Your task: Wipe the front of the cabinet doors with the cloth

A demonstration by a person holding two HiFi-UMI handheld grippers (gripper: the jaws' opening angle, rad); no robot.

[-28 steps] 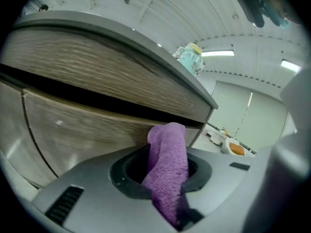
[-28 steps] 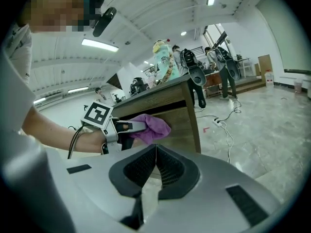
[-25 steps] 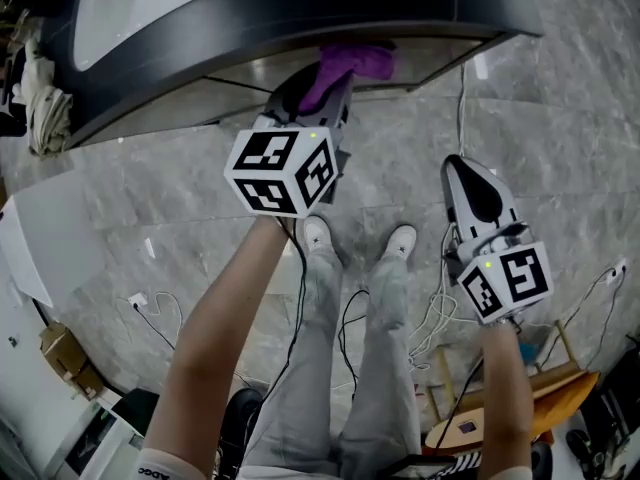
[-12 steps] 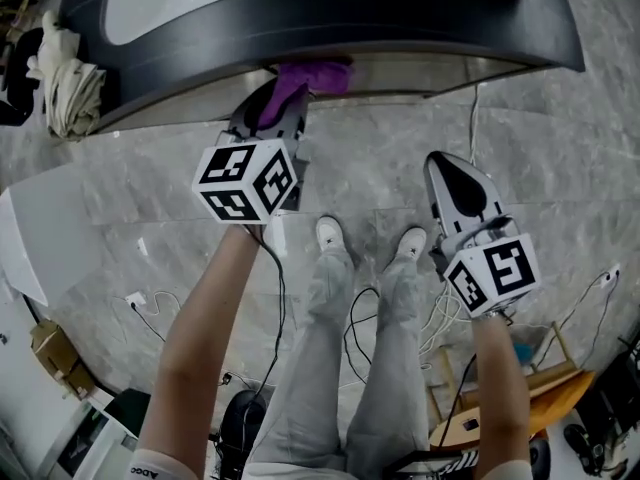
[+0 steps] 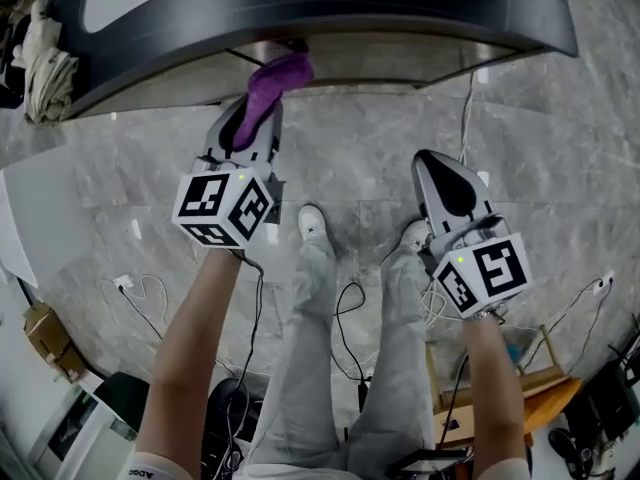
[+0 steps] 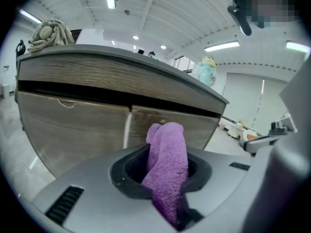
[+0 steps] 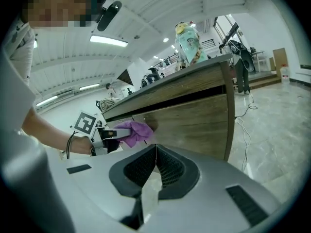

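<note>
A purple cloth (image 5: pixel 270 86) is pinched in my left gripper (image 5: pixel 252 120), which is shut on it. The cloth's free end reaches up to the wood-grain cabinet doors (image 6: pixel 87 130) under a dark counter (image 5: pixel 330 13). In the left gripper view the cloth (image 6: pixel 167 166) stands between the jaws in front of the seam between two doors. My right gripper (image 5: pixel 447 183) hangs lower right, away from the cabinet, jaws shut on nothing. The right gripper view shows the left gripper (image 7: pixel 109 136) pressing the cloth (image 7: pixel 133 131) against the door front (image 7: pixel 194 125).
Grey marble floor (image 5: pixel 380 138) spreads below, with white cables (image 5: pixel 140 293) at left and right. A bundle of cloth (image 5: pixel 45 73) lies on the counter's left end. The person's legs and white shoes (image 5: pixel 315 226) stand below the cabinet. A wooden stool (image 5: pixel 520 398) sits lower right.
My left gripper with the cloth has slid leftward and down along the cabinet front. The right gripper has drifted slightly left, staying shut.
</note>
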